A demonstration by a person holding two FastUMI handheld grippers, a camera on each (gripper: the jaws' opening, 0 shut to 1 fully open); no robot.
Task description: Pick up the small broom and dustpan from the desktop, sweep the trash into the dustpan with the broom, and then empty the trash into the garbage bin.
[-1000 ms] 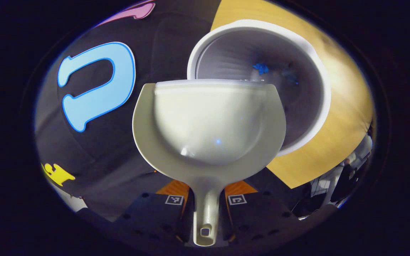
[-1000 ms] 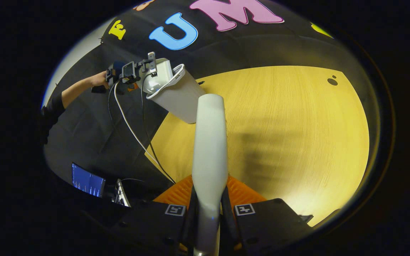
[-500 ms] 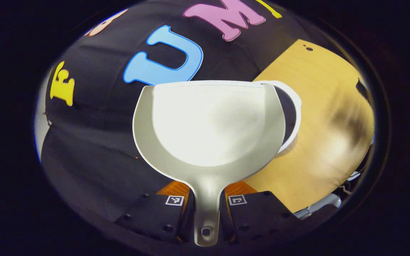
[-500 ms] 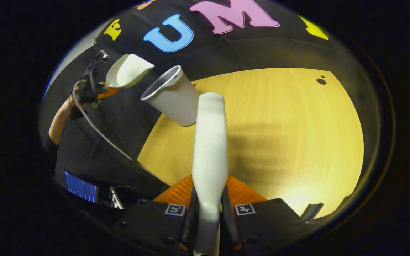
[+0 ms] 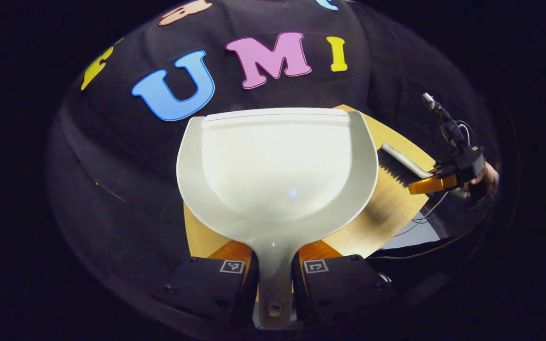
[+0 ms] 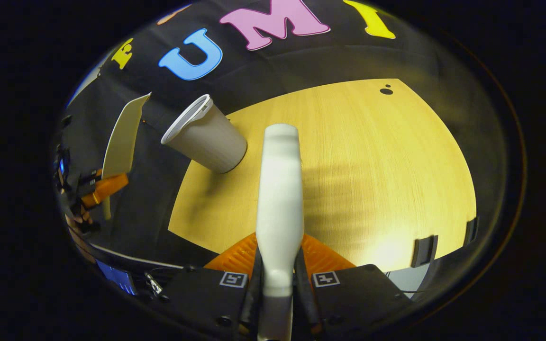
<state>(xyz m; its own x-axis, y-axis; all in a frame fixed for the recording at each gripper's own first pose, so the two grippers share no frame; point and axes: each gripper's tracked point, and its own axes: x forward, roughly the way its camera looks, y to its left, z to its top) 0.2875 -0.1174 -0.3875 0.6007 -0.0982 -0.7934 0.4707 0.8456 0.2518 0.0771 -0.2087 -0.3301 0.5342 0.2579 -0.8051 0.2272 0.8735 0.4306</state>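
My left gripper (image 5: 275, 279) is shut on the handle of the white dustpan (image 5: 277, 170), which is held up level with its scoop facing me and nothing in it. My right gripper (image 6: 277, 279) is shut on the white handle of the small broom (image 6: 280, 199), which points out over the wooden table (image 6: 372, 166). The white garbage bin (image 6: 206, 137) stands at the table's far left corner. Left of the bin, off the table, the dustpan (image 6: 123, 137) shows edge-on. In the left gripper view the broom's dark bristles (image 5: 394, 170) stick out from behind the dustpan's right rim.
A hand (image 5: 484, 177) holds the right gripper at the far right of the left gripper view, with cables hanging below it. A small dark spot (image 6: 386, 90) marks the table's far edge. Two dark brackets (image 6: 424, 251) sit on its near right edge.
The dustpan has swung up and back from over the bin's mouth to the left, off the table, and now sits level. The broom has barely moved.
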